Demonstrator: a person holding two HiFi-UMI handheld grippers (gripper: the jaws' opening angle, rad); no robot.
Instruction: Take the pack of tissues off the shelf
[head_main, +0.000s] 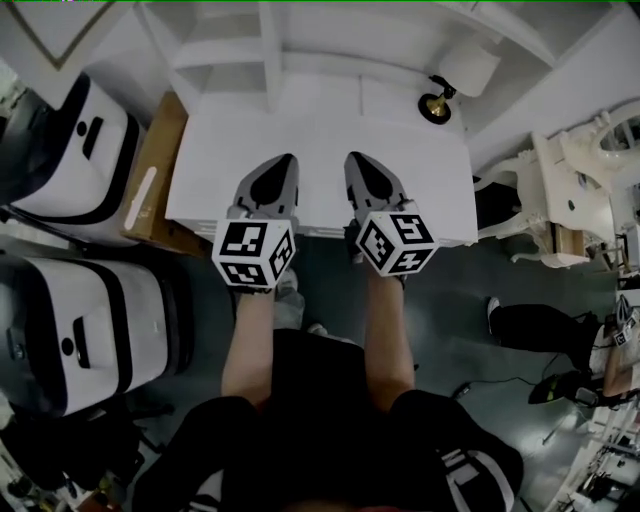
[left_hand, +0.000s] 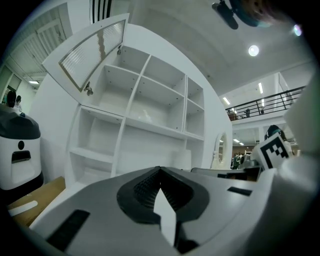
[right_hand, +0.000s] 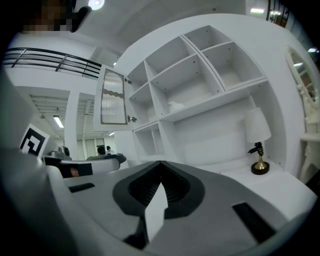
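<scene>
**Open up before you reach for the shelf**

Both tools are empty. The left gripper (head_main: 287, 160) and the right gripper (head_main: 356, 158) hover side by side over the front edge of the white counter (head_main: 320, 110). Each gripper view shows its fingers (left_hand: 90, 200) pressed together at the tips with nothing between them.

The pack of tissues (right_hand: 175, 106) looks to be the small pale lump on the long shelf (right_hand: 210, 100) above the counter. It sits in the middle compartment, to the right of the open cabinet door (right_hand: 112, 97) and up and left of the lamp (right_hand: 260, 162). It is too small here to make out its shape or which way it lies, so treat that reading as a best guess.

The reach has not begun, so the step in hand is the approach:

- Pick one gripper; the right one seems to have the clearer line to that compartment.
- Spread its fingers wide before you enter, since there may be little room to open them inside.
- Go in level with the shelf board and keep away from the uprights on either side.
- Centre the pack between the fingers and close on its shorter sides. A soft pack may crumple, so squeeze only until it holds.
- Lift it slightly before you draw it straight back out.
- Keep the idle gripper low and away from the lamp.
</scene>
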